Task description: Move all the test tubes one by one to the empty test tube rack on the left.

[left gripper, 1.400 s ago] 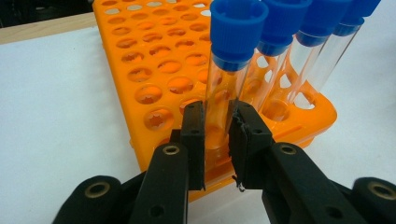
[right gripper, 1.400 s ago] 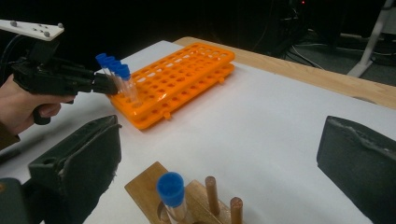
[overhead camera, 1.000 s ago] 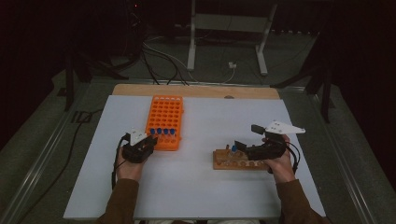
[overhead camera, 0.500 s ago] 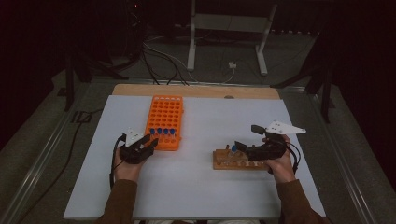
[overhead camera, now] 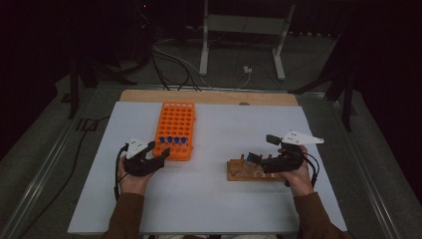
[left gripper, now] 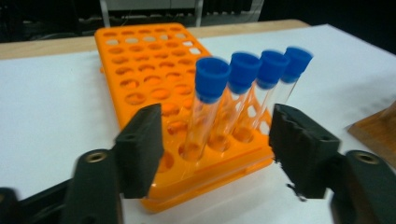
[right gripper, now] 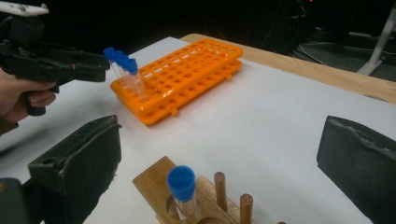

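tubes with blue caps stand upright in the near row of the orange tube rack (overhead camera: 175,130), four of them side by side (left gripper: 243,100), long axes vertical. the left gripper (left gripper: 215,154) sits level at that row, its jaws spread to either side of the four tubes without pressing on any; they have just been opening, and nothing is pinched between them. from these fingers the tubes lie straight ahead and a little up, caps above the pads, so the coming move, as i judge it, turns on drawing the left hand back along the table without knocking the nearest tube (left gripper: 207,107) sideways.

the right gripper (right gripper: 219,154) hovers over the wooden rack (overhead camera: 254,170) near the person's right hand (overhead camera: 298,175), jaws wide apart and empty. one more blue-capped tube (right gripper: 182,191) stands upright in a hole of that wooden rack, just below and between the open jaws, beside a few short wooden pegs (right gripper: 220,185). the right hand is plainly the nearer one to it, and a grasp there would call for a drop onto the cap end.

both racks rest on the white tabletop (overhead camera: 219,199), well apart. no brand, label or writing can be read on the tubes, racks or grippers.
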A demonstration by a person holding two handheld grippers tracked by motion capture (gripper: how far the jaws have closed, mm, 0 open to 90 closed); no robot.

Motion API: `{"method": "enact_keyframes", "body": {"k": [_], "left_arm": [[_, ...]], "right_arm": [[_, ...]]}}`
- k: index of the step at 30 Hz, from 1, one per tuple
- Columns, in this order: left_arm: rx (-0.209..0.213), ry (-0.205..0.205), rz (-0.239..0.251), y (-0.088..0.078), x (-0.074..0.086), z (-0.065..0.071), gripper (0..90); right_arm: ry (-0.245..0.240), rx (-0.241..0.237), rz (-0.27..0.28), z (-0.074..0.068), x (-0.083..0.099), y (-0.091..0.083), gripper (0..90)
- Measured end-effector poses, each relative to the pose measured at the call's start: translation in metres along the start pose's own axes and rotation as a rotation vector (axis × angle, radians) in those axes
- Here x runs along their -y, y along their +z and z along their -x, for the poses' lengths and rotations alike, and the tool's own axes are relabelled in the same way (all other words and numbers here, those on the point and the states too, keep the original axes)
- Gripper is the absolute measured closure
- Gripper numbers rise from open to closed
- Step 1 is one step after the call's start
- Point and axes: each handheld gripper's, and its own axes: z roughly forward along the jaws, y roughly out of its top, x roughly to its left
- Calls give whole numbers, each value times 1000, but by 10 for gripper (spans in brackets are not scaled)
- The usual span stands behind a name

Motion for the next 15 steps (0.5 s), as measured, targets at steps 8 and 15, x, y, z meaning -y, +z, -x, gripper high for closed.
{"method": "enact_keyframes", "body": {"k": [8,15], "left_arm": [[-19,-7,20,-6,-5,6,89],[4,-13,35,-9,-8,10,9]], "right_arm": [[-16,4,-37,-3,6,4,0],[-41,-7,-92,-7,16,10,44]]}}
